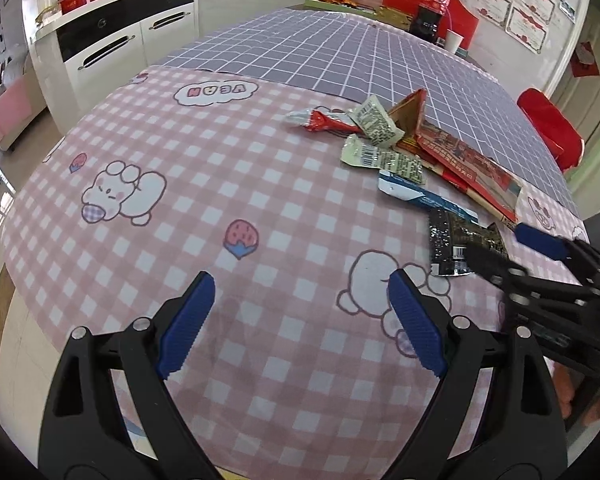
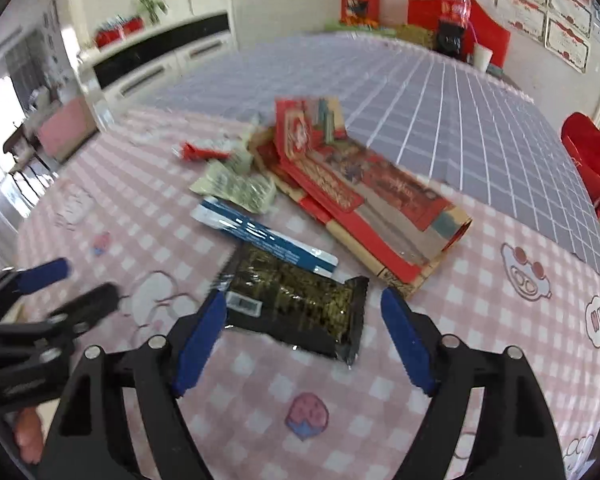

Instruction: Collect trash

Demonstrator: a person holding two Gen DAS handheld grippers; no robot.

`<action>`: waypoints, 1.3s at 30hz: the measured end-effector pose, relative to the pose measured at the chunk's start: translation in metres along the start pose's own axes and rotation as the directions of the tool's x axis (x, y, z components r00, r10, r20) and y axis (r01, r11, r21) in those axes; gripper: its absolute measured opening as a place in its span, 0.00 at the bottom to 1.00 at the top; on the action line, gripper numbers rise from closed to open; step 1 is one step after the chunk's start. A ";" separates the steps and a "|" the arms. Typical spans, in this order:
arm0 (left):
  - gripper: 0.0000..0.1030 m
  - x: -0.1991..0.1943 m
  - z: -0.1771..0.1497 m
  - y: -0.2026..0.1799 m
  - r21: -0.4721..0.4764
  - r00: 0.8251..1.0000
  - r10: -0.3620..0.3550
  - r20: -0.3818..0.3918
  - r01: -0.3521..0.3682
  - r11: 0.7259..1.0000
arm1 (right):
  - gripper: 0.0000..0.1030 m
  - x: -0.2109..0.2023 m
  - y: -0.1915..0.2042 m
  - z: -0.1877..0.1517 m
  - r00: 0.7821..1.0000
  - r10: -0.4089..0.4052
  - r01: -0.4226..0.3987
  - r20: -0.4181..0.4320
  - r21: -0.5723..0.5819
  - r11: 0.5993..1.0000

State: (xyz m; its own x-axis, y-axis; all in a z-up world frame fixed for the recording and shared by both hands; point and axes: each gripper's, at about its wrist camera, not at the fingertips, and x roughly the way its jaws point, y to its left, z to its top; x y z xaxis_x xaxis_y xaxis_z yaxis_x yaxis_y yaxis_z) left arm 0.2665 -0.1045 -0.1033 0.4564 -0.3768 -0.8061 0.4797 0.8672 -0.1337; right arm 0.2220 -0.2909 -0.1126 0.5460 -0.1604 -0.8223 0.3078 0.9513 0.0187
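The trash lies in a loose heap on the pink checked cloth of the table, and nearest the right hand-held gripper is a dark seaweed packet, flat on the cloth with its barcode end at 9 o'clock; the packet sits between the two blue pads, which stand wide apart and do not touch it. Just beyond it, at 11 o'clock and partly under its far edge, lies a blue and white wrapper. Farther out at 11 o'clock are two pale green printed wrappers and a small red wrapper, and at 1 o'clock a stack of flattened red cartons reaches toward the grey grid cloth that covers the far half of the table. In the left wrist view the same heap sits at 1 to 2 o'clock, the dark seaweed packet closest, with the right hand-held gripper coming in from 3 o'clock, its fingers spread over the packet's near end. The left hand-held gripper hangs over bare pink cloth, wide open and holding nothing. At the far edge at 1 o'clock stand a cola bottle and a white paper cup
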 end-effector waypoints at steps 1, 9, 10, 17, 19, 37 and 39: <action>0.84 -0.001 -0.001 0.002 -0.006 1.000 0.002 0.002 -0.002 1.000 | 0.76 0.007 0.002 0.002 1.000 0.008 -0.008 -0.016 0.004 1.000; 0.84 0.001 0.001 0.008 -0.018 1.000 0.013 -0.010 -0.013 1.000 | 0.35 0.014 0.008 0.008 0.999 -0.012 0.011 0.033 0.041 0.999; 0.84 0.001 0.001 0.008 -0.017 1.000 0.011 -0.011 -0.011 1.000 | 0.33 0.012 0.007 0.008 0.999 -0.004 0.003 0.038 0.046 0.999; 0.84 0.005 0.009 -0.009 0.000 1.000 -0.023 -0.013 0.023 1.000 | 0.20 0.000 -0.024 0.007 0.997 0.058 -0.064 0.047 0.138 0.988; 0.84 0.007 0.012 -0.016 0.007 0.999 -0.029 -0.014 0.029 1.000 | 0.20 -0.007 -0.030 0.005 0.997 0.058 -0.066 0.057 0.152 0.986; 0.87 0.071 0.065 -0.084 0.025 0.996 -0.038 -0.082 0.040 0.999 | 0.20 -0.035 -0.095 0.045 0.986 0.015 -0.057 0.163 0.256 0.965; 0.88 0.076 0.066 -0.093 0.053 0.997 0.012 -0.070 -0.009 0.999 | 0.20 -0.031 -0.095 0.045 0.988 0.030 -0.069 0.153 0.258 0.964</action>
State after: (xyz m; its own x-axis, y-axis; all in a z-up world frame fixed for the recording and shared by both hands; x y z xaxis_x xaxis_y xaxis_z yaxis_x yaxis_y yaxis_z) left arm 0.3065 -0.2352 -0.1143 0.4087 -0.3425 -0.8460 0.5147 0.8520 -0.0962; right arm 0.2110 -0.3886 -0.0631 0.6678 -0.1707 -0.7245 0.4598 0.8601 0.2211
